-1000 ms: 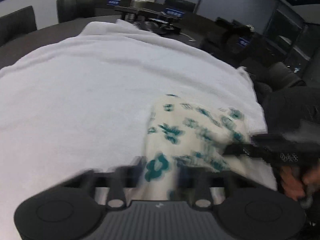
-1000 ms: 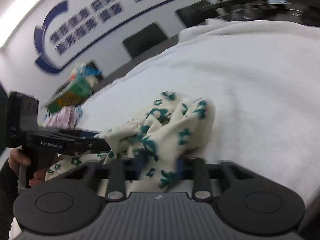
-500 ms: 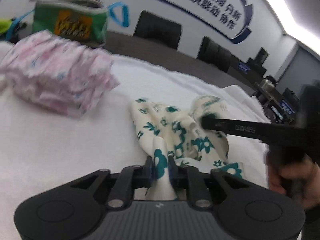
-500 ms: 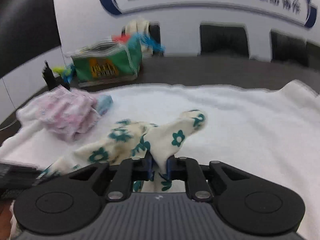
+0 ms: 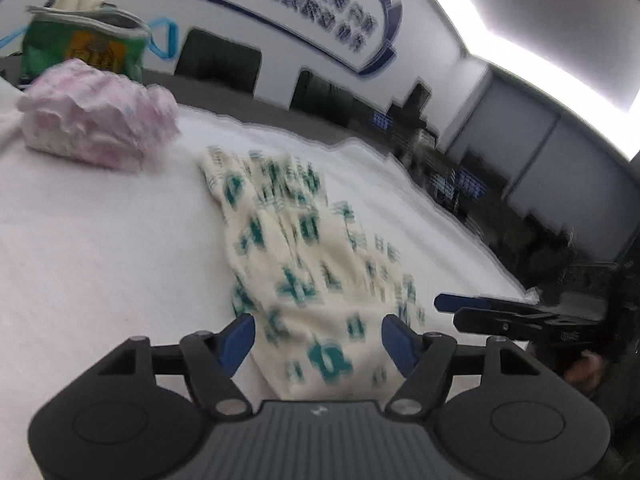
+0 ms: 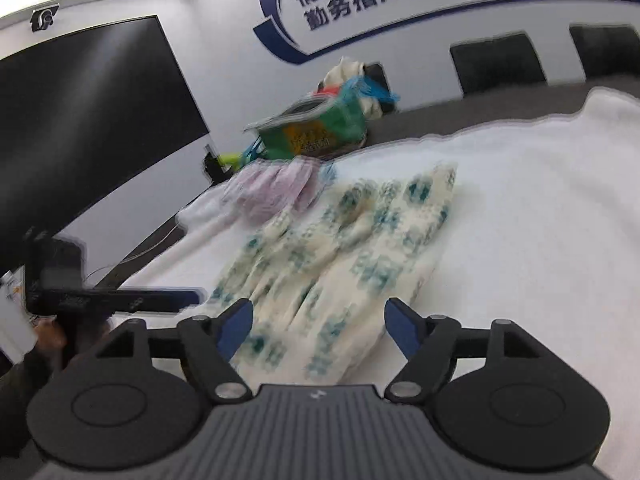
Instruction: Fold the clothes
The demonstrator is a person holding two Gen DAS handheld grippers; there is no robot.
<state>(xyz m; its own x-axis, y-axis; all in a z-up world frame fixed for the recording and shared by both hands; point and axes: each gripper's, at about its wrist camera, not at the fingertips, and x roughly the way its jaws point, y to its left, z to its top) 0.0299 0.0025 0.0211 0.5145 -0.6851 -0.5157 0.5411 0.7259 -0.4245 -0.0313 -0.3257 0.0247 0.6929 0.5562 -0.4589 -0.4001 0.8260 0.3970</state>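
- The floral garment point(image 5: 304, 264), cream with teal flowers, lies stretched out on the white towel point(image 5: 100, 260) that covers the table, running from the near edge away toward the far left.
- The left gripper point(image 5: 318, 340) is spread wide with nothing between its fingers; the near end of the garment sits just beyond and below them.
- The right gripper point(image 6: 318, 326) is likewise released and empty, poised over the same near end, seen from the other side.
- Judging by its ridges and soft folds, the cloth is thin, light and limp: it should drape and sag from any single pinch, and will not hold a crease unless pressed flat.
- It looks unlikely to slip on the towel, so dragging may bunch it; lifting seems the safer way.
- The best hold is probably the two near corners, one per gripper, pinching only the layers meant to move.
- Blur hides the hems and seams, so I cannot tell what kind of garment it is.
- A pink garment point(image 5: 96, 128) sits bundled at the far left, apart from the floral one; a green bag point(image 5: 80, 46) stands behind it.
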